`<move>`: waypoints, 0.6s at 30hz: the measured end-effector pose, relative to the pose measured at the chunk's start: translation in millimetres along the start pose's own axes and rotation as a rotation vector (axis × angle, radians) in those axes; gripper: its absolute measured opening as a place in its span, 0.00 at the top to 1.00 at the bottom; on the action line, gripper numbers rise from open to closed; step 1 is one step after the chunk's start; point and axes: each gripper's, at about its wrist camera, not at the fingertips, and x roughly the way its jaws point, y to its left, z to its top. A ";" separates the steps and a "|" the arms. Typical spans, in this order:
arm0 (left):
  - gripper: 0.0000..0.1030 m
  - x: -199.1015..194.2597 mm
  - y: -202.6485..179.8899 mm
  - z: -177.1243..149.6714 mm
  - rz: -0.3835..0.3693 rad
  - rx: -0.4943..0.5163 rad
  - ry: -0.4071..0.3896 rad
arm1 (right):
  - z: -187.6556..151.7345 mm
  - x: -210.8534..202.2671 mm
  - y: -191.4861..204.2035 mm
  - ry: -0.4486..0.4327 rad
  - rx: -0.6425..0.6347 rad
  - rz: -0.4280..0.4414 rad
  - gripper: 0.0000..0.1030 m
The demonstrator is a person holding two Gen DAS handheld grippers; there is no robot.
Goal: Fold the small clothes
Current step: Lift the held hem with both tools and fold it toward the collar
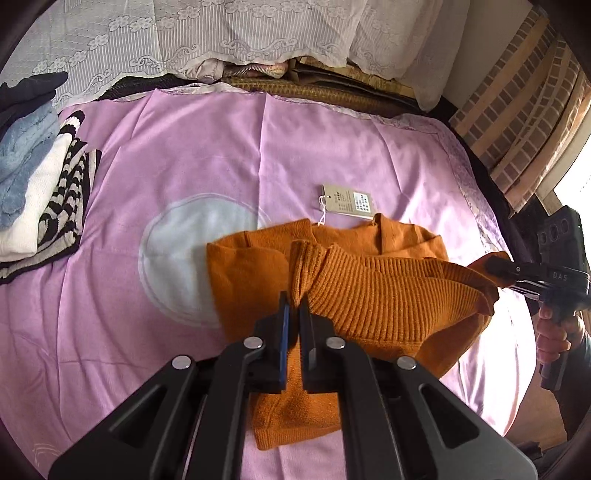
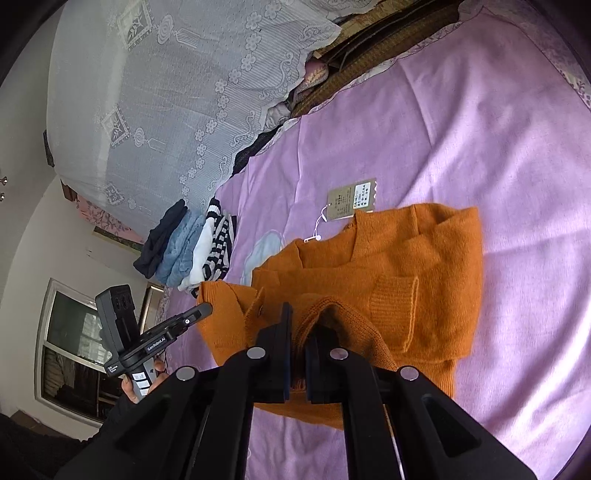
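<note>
Pink-lilac bedsheet point(image 1: 184, 147) spread wide, pale round patch printed on it, white lace cover point(image 1: 184, 33) draped behind, brick-pattern wall off to one side, window point(image 2: 74, 332) in the right wrist view. Folded stack of clothes point(image 1: 40, 192) at the sheet's far edge: navy, fuzzy blue, white, black-and-white stripes. Lower part of both views blocked by black gripper linkages; fabric between the right fingers partly hidden, exact pinch hard to read. Orange sweater point(image 1: 369, 295) mid-sheet, half folded, paper tag point(image 1: 347, 199) lying just beyond the collar. Left gripper point(image 1: 293, 299) nearly closed, pinching a ribbed edge of the sweater, lifted off the sheet. Right gripper point(image 2: 297, 325) narrow too, clamped on another corner of the same knit. Hem stretched between the two, rest of the garment resting on the sheet.
</note>
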 end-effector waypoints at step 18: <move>0.96 76.5 45.8 18.3 0.052 -0.108 0.098 | 60.0 31.1 -64.4 -0.070 0.200 -0.055 0.49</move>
